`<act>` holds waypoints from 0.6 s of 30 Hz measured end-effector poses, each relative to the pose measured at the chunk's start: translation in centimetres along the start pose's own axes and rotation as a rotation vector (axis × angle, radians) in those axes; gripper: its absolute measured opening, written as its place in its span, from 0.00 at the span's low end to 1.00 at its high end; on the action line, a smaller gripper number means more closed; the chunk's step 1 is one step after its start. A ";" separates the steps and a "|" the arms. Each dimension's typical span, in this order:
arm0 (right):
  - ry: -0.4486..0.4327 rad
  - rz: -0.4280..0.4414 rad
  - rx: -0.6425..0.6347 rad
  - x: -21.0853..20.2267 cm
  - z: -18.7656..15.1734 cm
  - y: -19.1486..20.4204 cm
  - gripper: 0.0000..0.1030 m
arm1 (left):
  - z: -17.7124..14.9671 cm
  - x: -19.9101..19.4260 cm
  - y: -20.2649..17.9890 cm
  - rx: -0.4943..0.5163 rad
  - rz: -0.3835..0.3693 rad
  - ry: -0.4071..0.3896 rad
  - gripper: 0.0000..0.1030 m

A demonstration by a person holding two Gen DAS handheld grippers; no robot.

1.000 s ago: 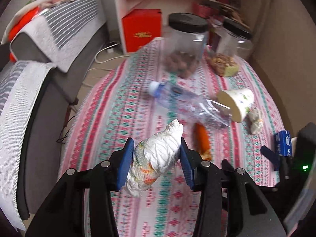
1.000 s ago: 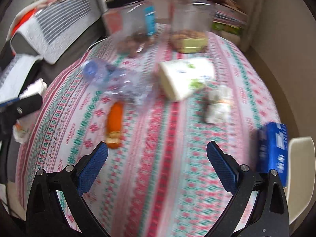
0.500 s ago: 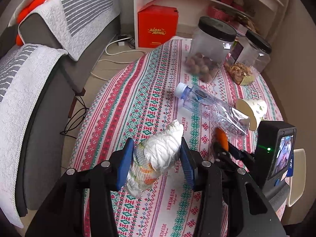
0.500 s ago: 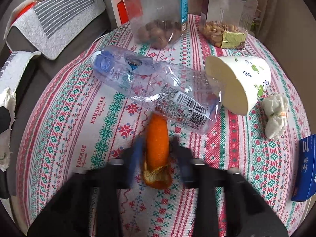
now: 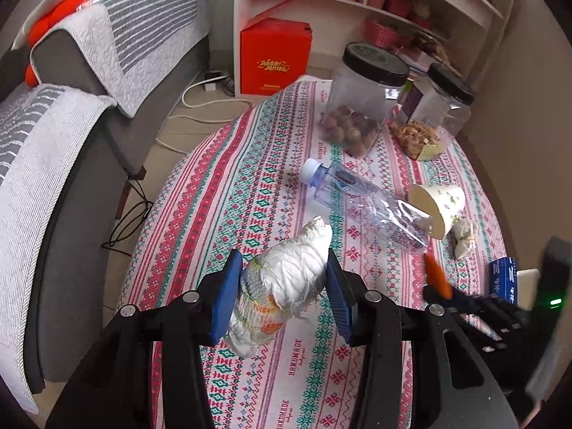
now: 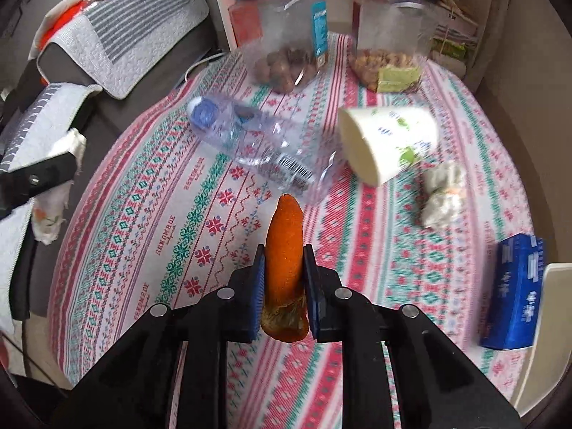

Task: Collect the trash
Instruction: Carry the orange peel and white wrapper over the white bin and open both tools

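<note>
The orange peel (image 6: 285,250) is clamped lengthwise in the right gripper (image 6: 284,286), the crumpled tissue (image 5: 282,286) in the left gripper (image 5: 282,300), while the bottle (image 6: 250,150) lies crosswise ahead.

Ahead of the right gripper (image 6: 284,286), the patterned tablecloth (image 6: 150,221) is lying bare toward ten o'clock, giving open passage. At twelve o'clock the lying plastic bottle (image 6: 257,150) is blocking the way, with the tipped paper cup (image 6: 389,143) at one o'clock touching it. Two jars (image 6: 286,35) are standing behind. A crumpled wad (image 6: 443,196) and blue box (image 6: 514,286) are crowding two to three o'clock
</note>
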State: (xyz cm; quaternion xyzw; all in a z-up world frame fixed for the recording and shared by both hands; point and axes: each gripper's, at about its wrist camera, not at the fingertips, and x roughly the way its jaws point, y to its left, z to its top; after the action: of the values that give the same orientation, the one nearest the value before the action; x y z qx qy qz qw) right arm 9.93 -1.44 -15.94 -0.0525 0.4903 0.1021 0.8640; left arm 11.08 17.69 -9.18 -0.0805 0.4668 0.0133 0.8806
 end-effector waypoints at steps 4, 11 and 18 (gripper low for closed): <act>-0.081 -0.012 -0.010 -2.8 -0.2 -1.5 0.18 | -0.2 -0.7 -1.1 0.010 -0.039 -0.025 0.45; -0.209 -0.048 0.005 -4.7 -0.6 -3.7 0.18 | -0.3 -1.7 -4.4 0.036 -0.084 -0.086 0.45; -0.263 -0.083 0.030 -6.3 -0.6 -5.7 0.19 | -0.1 -2.1 -7.8 0.067 -0.086 -0.134 0.45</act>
State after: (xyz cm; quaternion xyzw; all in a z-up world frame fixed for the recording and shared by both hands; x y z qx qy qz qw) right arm 7.64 -7.83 -10.91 -0.0461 0.3716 0.0648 0.9250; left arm 10.59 10.06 -6.47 -0.0699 0.4033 -0.0347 0.9117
